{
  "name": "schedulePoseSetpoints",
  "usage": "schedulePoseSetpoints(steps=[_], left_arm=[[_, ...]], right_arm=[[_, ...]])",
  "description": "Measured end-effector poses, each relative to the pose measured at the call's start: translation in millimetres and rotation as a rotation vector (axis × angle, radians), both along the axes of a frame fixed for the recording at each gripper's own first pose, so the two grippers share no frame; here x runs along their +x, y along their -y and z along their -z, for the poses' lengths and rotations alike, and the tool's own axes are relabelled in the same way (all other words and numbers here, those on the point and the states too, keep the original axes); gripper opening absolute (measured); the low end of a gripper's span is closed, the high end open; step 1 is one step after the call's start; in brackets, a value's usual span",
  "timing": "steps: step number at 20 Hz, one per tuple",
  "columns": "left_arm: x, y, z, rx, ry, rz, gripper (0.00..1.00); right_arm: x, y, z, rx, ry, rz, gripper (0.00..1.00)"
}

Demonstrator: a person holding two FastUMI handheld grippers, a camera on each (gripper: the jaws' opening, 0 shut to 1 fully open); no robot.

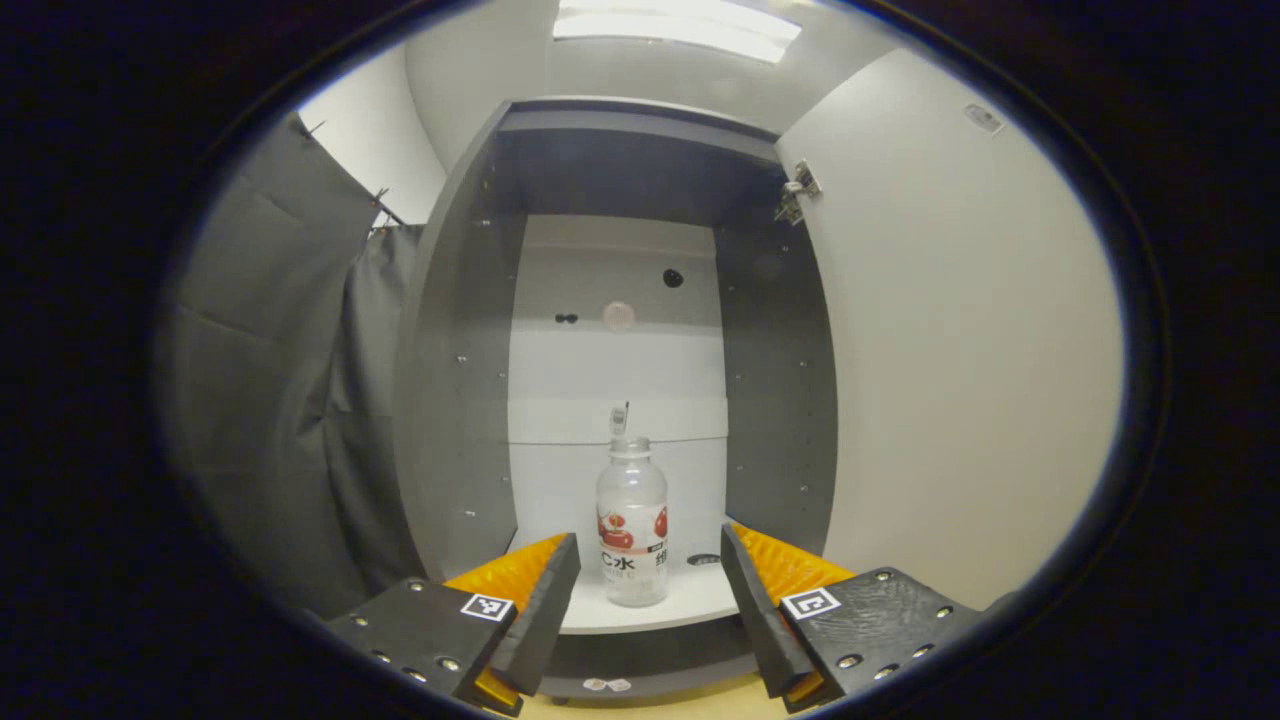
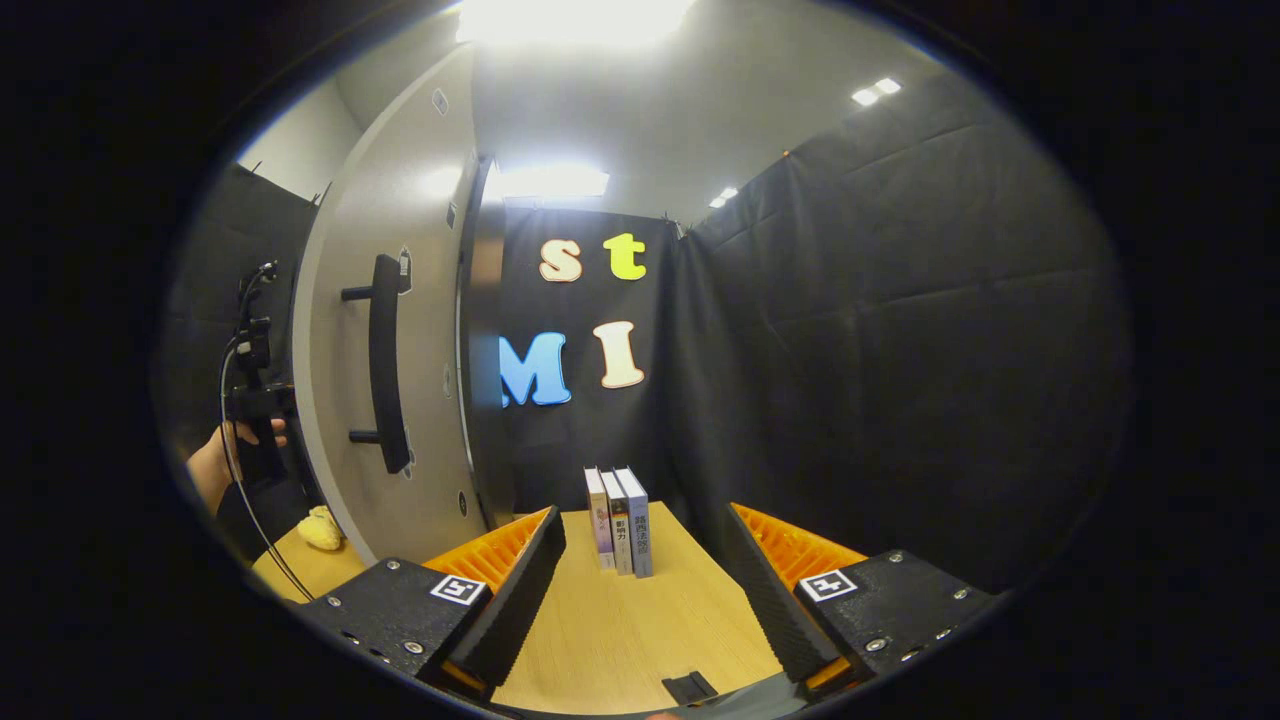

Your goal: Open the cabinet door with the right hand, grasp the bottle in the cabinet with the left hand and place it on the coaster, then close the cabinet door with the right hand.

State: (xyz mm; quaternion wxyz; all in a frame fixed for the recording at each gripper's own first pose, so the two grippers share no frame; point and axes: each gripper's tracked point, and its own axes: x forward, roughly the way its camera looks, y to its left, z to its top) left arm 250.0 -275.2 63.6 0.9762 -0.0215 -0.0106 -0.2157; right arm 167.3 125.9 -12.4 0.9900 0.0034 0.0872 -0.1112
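The cabinet (image 1: 470, 400) stood open, its door (image 1: 960, 350) swung out to the right. The bottle (image 1: 632, 525) stood upright on the cabinet's white shelf (image 1: 690, 600), near the front edge. The left tool (image 1: 650, 580) was spread wide just in front of the shelf, the bottle showing between its fingers but not touched. The right tool (image 2: 645, 575) was also spread, holding nothing, over the table (image 2: 620, 630). Three books (image 2: 620, 520) stood upright at the table's far end, and the door's handle (image 2: 385, 365) lay off to the left.
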Motion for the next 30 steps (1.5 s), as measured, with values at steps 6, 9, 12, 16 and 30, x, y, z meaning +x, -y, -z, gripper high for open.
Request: schedulePoseSetpoints(steps=[6,9,12,16,30], left_arm=[[58.8,19.5,31.7,0.027,-0.019,0.023,0.82],[80.8,28.9,47.0,0.037,-0.037,0.029,0.82],[95.7,30.8,58.4,0.049,-0.064,0.012,0.81],[105.0,31.2,62.3,0.047,-0.067,-0.012,0.72],[37.9,1.8,20.7,0.01,0.029,-0.035,0.67]], right_arm=[[12.3,-4.0,15.1,-0.022,-0.037,0.063,0.98],[20.4,-11.0,22.6,-0.012,-0.05,0.066,0.98],[24.4,-13.2,28.7,-0.015,-0.065,0.072,0.98],[30.5,-14.3,32.5,-0.028,-0.065,0.073,0.96],[31.2,-12.5,28.2,0.037,-0.025,-0.047,0.98]])
